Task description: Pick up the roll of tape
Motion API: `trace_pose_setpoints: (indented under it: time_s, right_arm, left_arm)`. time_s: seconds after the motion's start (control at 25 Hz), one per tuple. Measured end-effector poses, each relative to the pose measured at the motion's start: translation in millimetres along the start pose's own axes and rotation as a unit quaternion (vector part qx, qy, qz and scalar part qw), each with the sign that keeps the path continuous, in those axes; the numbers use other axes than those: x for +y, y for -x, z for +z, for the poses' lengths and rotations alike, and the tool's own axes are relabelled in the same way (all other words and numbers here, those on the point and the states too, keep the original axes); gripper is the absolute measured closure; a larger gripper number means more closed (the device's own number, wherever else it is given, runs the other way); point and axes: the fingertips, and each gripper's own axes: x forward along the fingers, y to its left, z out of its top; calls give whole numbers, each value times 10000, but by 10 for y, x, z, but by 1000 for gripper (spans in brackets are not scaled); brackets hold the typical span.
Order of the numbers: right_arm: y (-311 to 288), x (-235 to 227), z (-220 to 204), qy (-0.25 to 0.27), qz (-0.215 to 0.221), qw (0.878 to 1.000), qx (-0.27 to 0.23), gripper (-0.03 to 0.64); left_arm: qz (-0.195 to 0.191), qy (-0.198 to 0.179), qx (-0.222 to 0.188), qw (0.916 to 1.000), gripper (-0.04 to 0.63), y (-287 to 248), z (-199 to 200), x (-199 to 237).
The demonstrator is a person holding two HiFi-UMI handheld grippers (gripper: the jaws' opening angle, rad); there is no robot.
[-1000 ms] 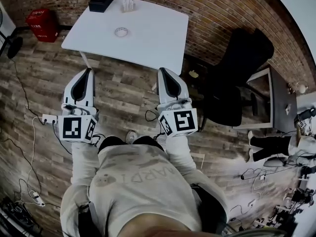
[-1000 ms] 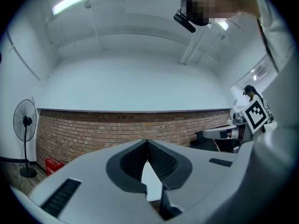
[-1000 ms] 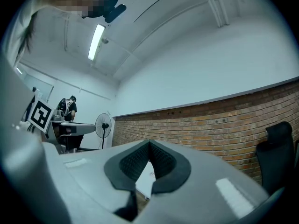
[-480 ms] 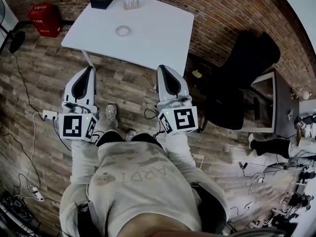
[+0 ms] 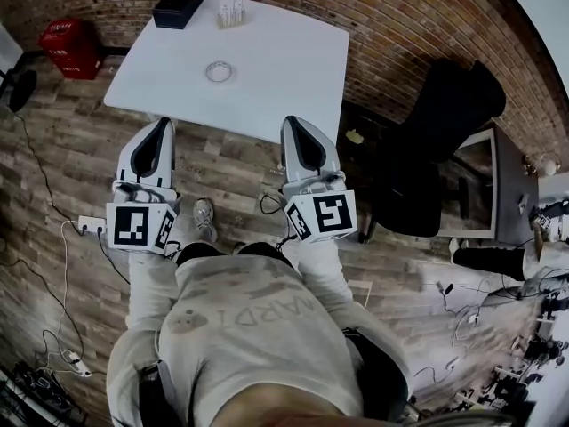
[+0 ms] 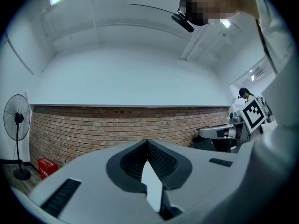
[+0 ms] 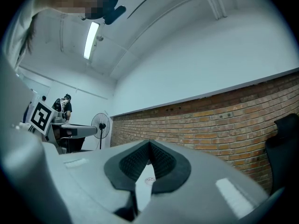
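The roll of tape (image 5: 219, 71) lies flat on the white table (image 5: 284, 69), a small pale ring near the table's middle. Both grippers are held level in front of the person, pointing at the table. The left gripper (image 5: 161, 121) ends just short of the table's near edge, its jaws shut and empty. The right gripper (image 5: 292, 119) reaches the near edge, jaws also shut with nothing in them. In the right gripper view the tape (image 7: 150, 180) shows on the table top through the slit under the closed tips (image 7: 149, 142). The left gripper view shows only closed tips (image 6: 147, 142) and white table.
A black box (image 5: 179, 4) and a small holder (image 5: 231, 10) stand at the table's far edge by the brick wall (image 5: 400, 25). A black chair (image 5: 444, 123) stands right of the table. A red crate (image 5: 69, 47) and cables (image 5: 62, 238) lie on the wooden floor to the left.
The person has stepped toward the table. Both grippers have moved forward with them, and their tips now reach its near edge. Jaws stayed shut.
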Motion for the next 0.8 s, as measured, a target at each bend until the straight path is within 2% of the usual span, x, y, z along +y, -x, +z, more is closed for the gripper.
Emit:
trace_pose_setpoints:
  time_s: [0.8]
  right_arm:
    - [-1580,-164,-162,17,-500,9987,11,606]
  left_arm:
    - [-580,65,10,9983,589,-1287,-191,1216]
